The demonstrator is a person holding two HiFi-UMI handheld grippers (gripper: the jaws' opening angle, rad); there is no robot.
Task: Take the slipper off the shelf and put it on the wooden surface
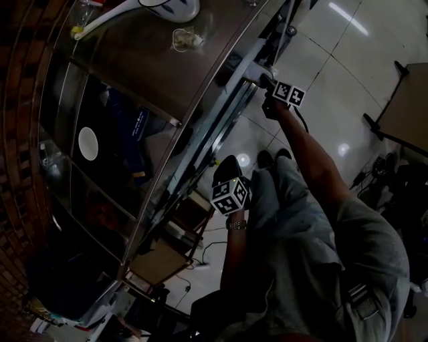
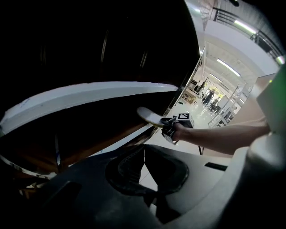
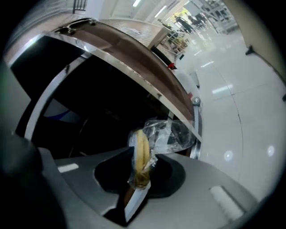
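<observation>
My right gripper [image 3: 139, 180] is shut on the end of a pale yellowish slipper [image 3: 142, 150] wrapped in clear plastic, which it holds edge-on in front of the dark shelf opening. The left gripper view shows the same slipper [image 2: 149, 117] sticking out flat from the right gripper [image 2: 172, 127] beside the shelf's rail. In the head view the right gripper [image 1: 266, 83] is at the shelf's front edge, just below the brown wooden top [image 1: 154, 60]. My left gripper [image 2: 143, 150] hangs lower, near the person's waist [image 1: 227, 170]; its fingertips meet and nothing is between them.
The metal-framed shelf [image 1: 200, 127] runs diagonally across the head view. A white object [image 1: 167, 7] and a small wrapped item [image 1: 186, 39] lie on its wooden top. A white plate [image 1: 87, 143] and a blue box [image 1: 134, 127] sit on lower levels. Glossy tiled floor [image 1: 341, 73] lies to the right.
</observation>
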